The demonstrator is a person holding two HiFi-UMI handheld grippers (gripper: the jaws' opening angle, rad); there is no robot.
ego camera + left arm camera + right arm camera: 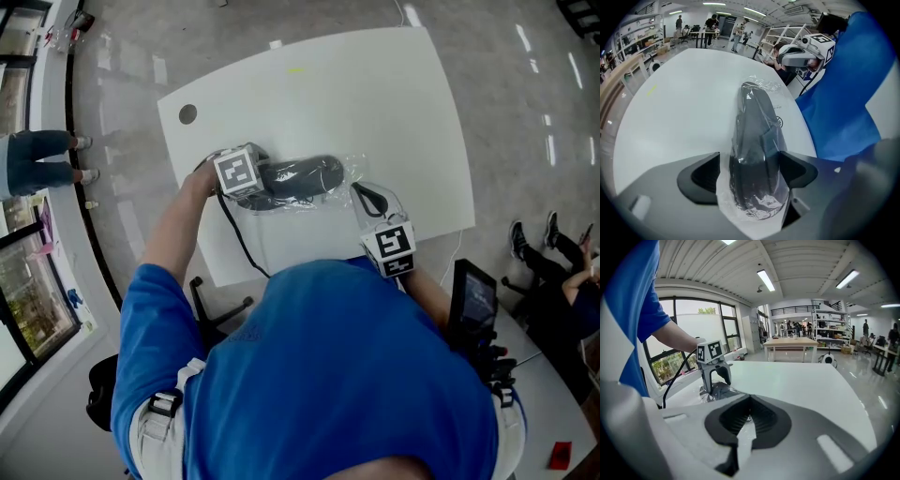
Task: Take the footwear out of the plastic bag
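Table [375,84]: white, carries all.
Plastic bag [352,173]: clear, lying near table's front edge w/ dark footwear [300,175] inside.
L gripper [752,173]: jaws wide apart, astride bagged footwear's end.
R gripper [746,418]: jaws together, pinching bag film.

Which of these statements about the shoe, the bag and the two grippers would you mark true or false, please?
1. The shoe is inside the plastic bag. True.
2. The left gripper is shut beside the shoe. False: its jaws stand apart, with the bagged shoe between them.
3. The right gripper is shut on the bag's film. True.
4. The bag lies on the floor. False: it lies on the white table.
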